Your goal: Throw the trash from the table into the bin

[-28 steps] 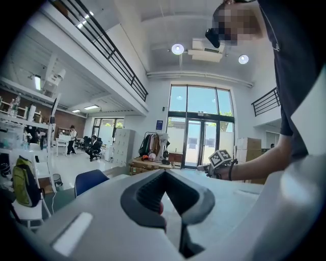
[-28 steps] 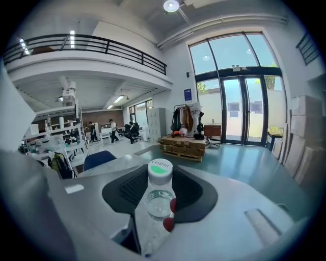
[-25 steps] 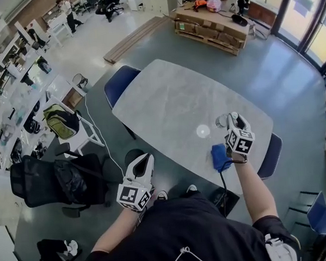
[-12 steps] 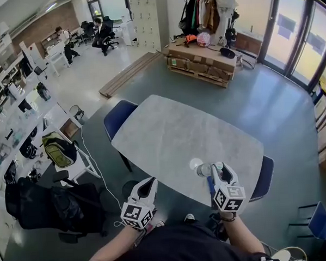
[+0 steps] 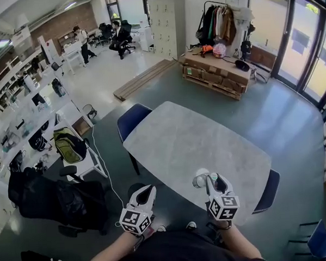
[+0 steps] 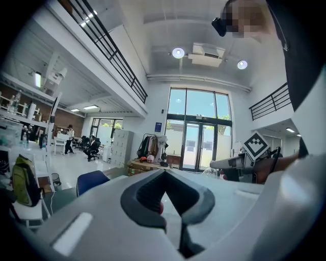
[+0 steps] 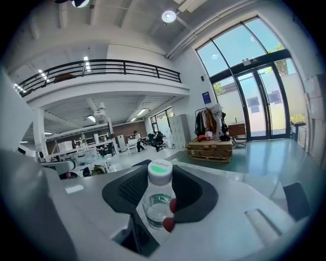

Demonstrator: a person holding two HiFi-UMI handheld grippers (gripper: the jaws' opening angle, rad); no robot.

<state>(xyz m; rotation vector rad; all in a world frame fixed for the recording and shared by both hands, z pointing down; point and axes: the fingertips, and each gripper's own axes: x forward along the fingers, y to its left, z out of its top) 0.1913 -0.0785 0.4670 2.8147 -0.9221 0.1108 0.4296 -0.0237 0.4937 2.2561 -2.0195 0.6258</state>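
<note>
Gripping a small clear plastic bottle [image 7: 158, 204] around its body, the right hand-held gripper [image 5: 214, 180] was closed on it at the near edge of the pale grey marbled desk [image 5: 179, 137]. The bottle had a white cap with a green patch, pointing out past the jaw tips, and a green label band. The left hand-held gripper [image 6: 164, 174] hung just off the desk's edge, jaws meeting at their tips, empty.

A: What is the bottle [image 7: 159, 196] made of?
B: Clear, glossy plastic, with a matt white cap [image 7: 160, 172]
A: And the right gripper [image 7: 160, 204]?
B: A smooth, pale plastic shell; its pads [image 7: 130, 186] look black, ribbed and matt
A: The table [image 5: 191, 142]?
B: Grey, stone-patterned, fairly matt. The floor [image 5: 293, 120] is smooth and shiny, and the pallet [image 5: 209, 82] is bare wood under brown cardboard boxes [image 5: 217, 64]
</note>
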